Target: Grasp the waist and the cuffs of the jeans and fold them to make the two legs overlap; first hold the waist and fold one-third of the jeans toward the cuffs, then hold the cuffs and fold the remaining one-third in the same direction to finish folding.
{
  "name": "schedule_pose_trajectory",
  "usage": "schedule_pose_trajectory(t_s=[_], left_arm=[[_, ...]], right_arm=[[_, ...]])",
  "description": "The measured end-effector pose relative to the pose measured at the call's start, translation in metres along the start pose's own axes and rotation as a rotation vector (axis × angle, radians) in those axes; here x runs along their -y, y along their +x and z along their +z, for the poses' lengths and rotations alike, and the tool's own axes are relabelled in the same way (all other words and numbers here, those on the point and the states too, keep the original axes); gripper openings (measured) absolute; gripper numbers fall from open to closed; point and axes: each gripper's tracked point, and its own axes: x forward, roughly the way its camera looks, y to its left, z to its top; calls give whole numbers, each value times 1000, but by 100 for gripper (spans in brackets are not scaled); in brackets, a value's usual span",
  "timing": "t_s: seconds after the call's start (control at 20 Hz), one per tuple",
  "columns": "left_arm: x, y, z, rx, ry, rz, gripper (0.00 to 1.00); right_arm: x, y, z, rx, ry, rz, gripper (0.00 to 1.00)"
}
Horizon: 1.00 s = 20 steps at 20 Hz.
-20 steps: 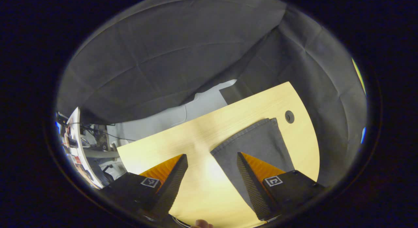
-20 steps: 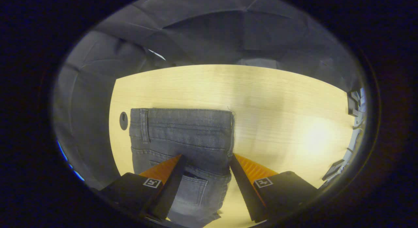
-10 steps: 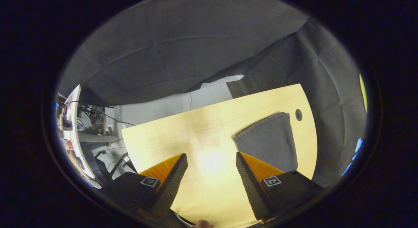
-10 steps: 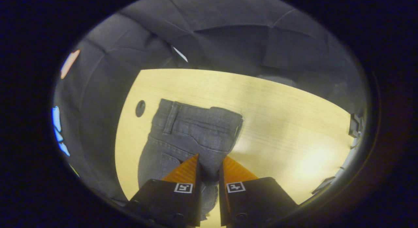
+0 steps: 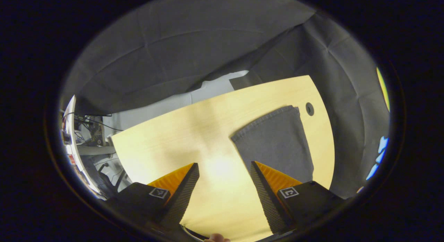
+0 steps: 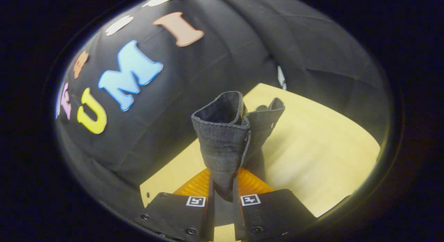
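While the right gripper is pinching the waist of the dark grey denim jeans and lifting it off the pale wooden table, the left gripper is hanging wide apart, holding nothing, over the table beside the flat cuff end. Judging: 1 waist fold underway; next, carry it cuffward.

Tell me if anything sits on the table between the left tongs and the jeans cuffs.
Nothing visible does. The left tongs stand open over bare table, and the cuffs lie flat just ahead and to one side. The right tongs hold the waist up.
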Motion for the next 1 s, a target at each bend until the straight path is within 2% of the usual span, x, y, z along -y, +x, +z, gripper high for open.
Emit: schedule_pose_trajectory(t_s=[0.1,0.15,0.25,0.3,0.45,0.5,0.6,0.65,0.75,0.85,1.0], left_arm=[[8,4,-8,-13,8,-18,99],[10,5,-11,-16,6,-26,99],[13,9,-18,-20,-14,-52,99],[14,10,-22,-22,-30,-65,99],[18,14,-26,-16,-69,-99,100],[19,14,-25,-11,-66,-107,99],[20,12,-15,10,-24,-121,100],[20,13,-4,30,17,-118,99],[20,14,24,88,150,-87,100],[37,19,56,138,347,-89,100],[67,21,72,118,684,-138,99]], right_arm=[[-57,7,-35,-16,13,118,22],[-81,11,-62,-73,29,176,21],[-106,26,-137,-215,32,245,17],[-108,34,-180,-292,17,247,21],[-75,51,-282,-511,-94,152,17],[-66,54,-296,-555,-127,132,21],[-79,51,-300,-592,-102,134,22],[-85,43,-293,-628,-53,135,29],[-90,37,-289,-659,-17,128,63],[-93,19,-272,-638,-53,166,100],[-66,-5,-254,-590,-175,146,96]])
